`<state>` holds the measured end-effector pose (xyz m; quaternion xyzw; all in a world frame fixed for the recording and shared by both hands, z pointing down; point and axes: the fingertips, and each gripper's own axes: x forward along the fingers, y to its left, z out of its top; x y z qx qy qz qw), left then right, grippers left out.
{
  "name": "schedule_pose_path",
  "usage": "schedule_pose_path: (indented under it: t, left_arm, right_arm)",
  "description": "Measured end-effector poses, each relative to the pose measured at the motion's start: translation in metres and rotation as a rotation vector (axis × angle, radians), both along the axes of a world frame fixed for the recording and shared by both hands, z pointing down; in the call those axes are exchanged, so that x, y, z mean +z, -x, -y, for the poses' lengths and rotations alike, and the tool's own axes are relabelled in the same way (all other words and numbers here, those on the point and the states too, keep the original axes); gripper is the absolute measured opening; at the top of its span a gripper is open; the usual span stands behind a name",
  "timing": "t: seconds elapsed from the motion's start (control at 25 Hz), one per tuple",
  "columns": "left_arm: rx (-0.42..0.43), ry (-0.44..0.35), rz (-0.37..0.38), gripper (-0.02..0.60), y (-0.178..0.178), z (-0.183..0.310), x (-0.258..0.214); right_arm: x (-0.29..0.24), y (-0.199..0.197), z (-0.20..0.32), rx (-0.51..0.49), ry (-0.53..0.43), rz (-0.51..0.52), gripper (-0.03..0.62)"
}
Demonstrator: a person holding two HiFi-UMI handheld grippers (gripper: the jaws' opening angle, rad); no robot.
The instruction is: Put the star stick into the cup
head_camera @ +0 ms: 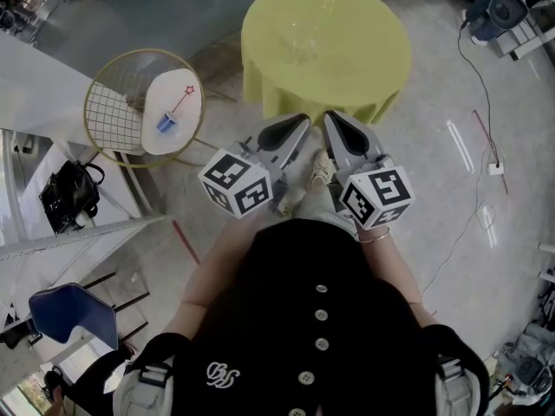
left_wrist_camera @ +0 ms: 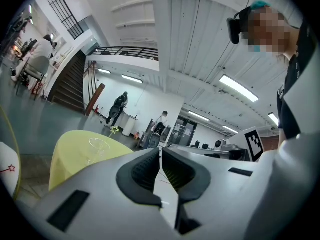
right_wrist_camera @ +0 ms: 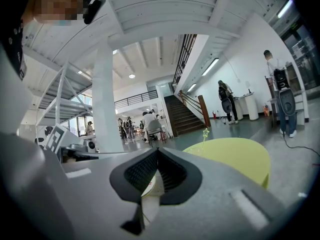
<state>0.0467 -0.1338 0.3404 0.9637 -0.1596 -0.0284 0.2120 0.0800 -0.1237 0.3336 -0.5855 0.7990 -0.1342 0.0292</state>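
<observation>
A round yellow table [head_camera: 347,59] stands ahead with a clear cup [head_camera: 303,46] on it. In the left gripper view the clear cup [left_wrist_camera: 98,149] holds a thin green star stick [left_wrist_camera: 114,130]. That green star stick [right_wrist_camera: 205,132] also rises over the yellow table [right_wrist_camera: 235,154] in the right gripper view. At the left, a small white side table [head_camera: 178,133] carries a blue cup [head_camera: 166,123] with a red star stick [head_camera: 184,95] slanting out of it. My left gripper [head_camera: 302,121] and right gripper [head_camera: 331,118] are held side by side short of the yellow table, both shut with nothing between the jaws.
A gold wire chair [head_camera: 113,111] stands behind the white side table. A black bag [head_camera: 65,193] and a blue chair [head_camera: 74,315] sit at the left. Cables [head_camera: 486,146] run across the floor on the right. People stand far off near the stairs [right_wrist_camera: 182,116].
</observation>
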Motion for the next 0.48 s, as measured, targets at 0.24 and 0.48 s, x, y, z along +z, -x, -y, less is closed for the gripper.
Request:
schedule_pose_path:
  t: [0.24, 0.48]
  left_arm:
    - [-0.006, 0.005, -0.001, 0.023, -0.0018, 0.0037, -0.0001]
    - [0.000, 0.010, -0.002, 0.023, -0.0034, 0.0052, -0.0002]
  right_arm:
    - [-0.0012, -0.0037, 0.0024, -0.001, 0.002, -0.009, 0.003]
    - [0.0011, -0.0017, 0.0067, -0.009, 0.017, -0.018, 0.003]
